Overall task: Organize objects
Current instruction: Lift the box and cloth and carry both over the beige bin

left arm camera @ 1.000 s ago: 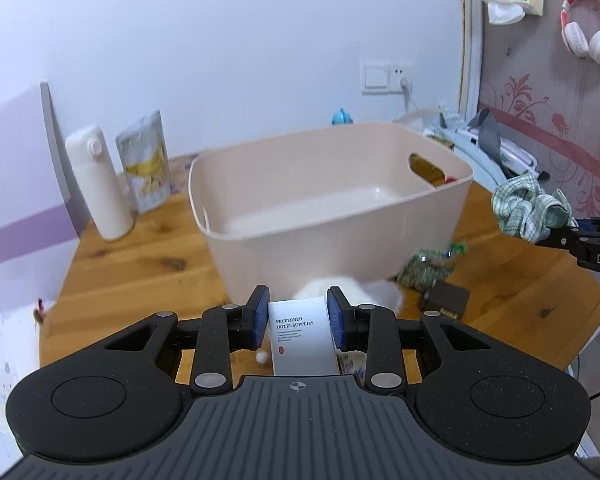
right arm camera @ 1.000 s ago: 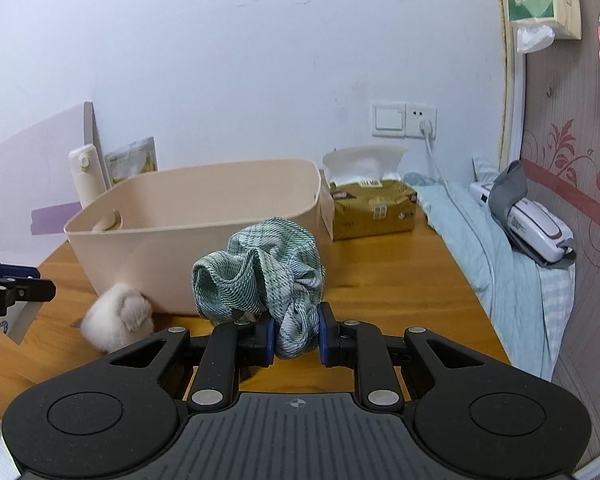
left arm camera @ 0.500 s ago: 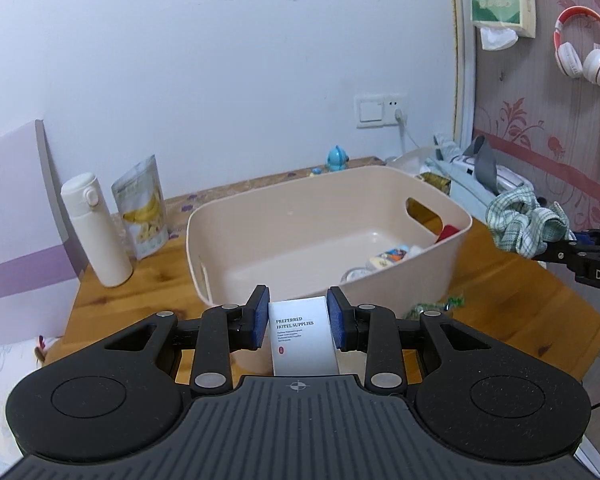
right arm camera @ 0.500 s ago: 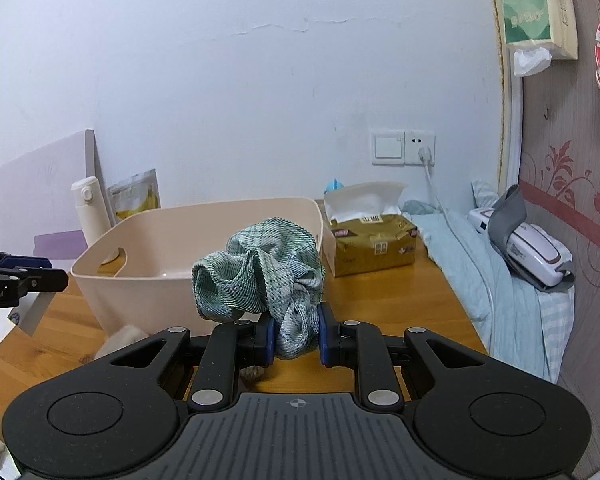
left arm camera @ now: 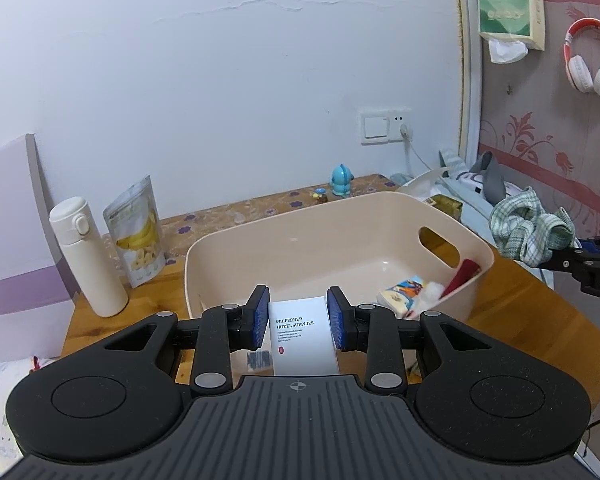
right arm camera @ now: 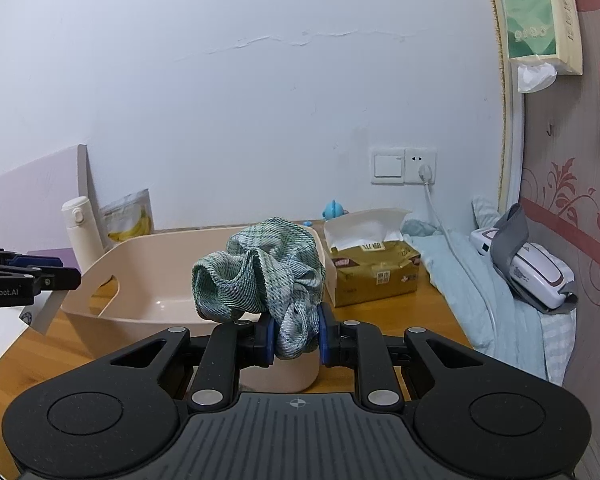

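Note:
My left gripper (left arm camera: 298, 322) is shut on a small white box (left arm camera: 302, 336) printed "Preferred Hotel Supplies", held above the near rim of the beige plastic bin (left arm camera: 260, 236). My right gripper (right arm camera: 297, 338) is shut on a green checked scrunchie (right arm camera: 260, 268), held above the bin's near corner (right arm camera: 148, 256). The scrunchie also shows at the right of the left wrist view (left arm camera: 530, 232). Inside the bin lie a small colourful packet (left arm camera: 402, 294), a white fluffy ball (left arm camera: 430, 294) and a red item (left arm camera: 462, 274).
A white flask (left arm camera: 88, 256) and a banana chip bag (left arm camera: 136, 232) stand left of the bin. A tissue box (right arm camera: 374, 264) sits right of it, beside a bed with a blood pressure monitor (right arm camera: 532, 268). A blue figurine (left arm camera: 341, 180) stands at the back.
Both grippers have risen with their loads. The bin now sits lower in both views, and its contents have come into sight in the left wrist view.

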`<state>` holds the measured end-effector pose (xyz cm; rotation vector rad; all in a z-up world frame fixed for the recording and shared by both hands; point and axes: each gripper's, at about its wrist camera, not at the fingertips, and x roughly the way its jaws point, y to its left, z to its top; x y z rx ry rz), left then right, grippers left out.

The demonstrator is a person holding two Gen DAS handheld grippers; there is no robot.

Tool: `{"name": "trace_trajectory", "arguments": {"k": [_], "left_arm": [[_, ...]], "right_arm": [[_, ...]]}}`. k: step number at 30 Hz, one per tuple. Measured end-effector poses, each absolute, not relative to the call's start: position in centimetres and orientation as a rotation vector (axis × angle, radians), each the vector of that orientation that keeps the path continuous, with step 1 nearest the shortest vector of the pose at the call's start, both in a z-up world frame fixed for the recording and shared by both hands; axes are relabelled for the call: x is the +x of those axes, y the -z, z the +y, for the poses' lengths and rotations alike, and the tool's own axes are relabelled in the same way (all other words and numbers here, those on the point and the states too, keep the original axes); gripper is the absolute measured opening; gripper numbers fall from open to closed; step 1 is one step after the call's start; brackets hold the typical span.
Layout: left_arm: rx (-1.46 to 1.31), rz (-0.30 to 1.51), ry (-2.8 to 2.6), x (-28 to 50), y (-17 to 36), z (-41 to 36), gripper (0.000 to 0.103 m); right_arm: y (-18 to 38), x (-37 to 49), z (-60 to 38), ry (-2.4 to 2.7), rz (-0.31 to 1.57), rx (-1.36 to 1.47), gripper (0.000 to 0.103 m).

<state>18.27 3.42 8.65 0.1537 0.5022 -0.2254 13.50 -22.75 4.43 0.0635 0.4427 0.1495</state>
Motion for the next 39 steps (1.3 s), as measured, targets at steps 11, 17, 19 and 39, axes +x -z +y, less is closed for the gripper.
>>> {"name": "trace_trajectory", "arguments": {"k": [11, 17, 19, 39], "left_arm": [[0.156, 0.518, 0.231, 22.3, -8.6, 3.3, 0.032], [0.154, 0.539, 0.226, 24.1, -8.0, 3.3, 0.032], [0.152, 0.547, 0.222, 24.7, -7.7, 3.3, 0.032], [0.171, 0.666, 0.227, 28.7, -3.8, 2.0, 0.032]], "right_arm": [[-4.5, 16.7, -21.8, -0.143, 0.446, 0.086, 0.019], [-4.5, 18.7, -21.1, -0.152, 0.458, 0.089, 0.019], [-4.4, 19.3, -20.9, -0.156, 0.462, 0.089, 0.019], [-1.8, 23.3, -19.0, -0.172, 0.574, 0.039, 0.02]]}}
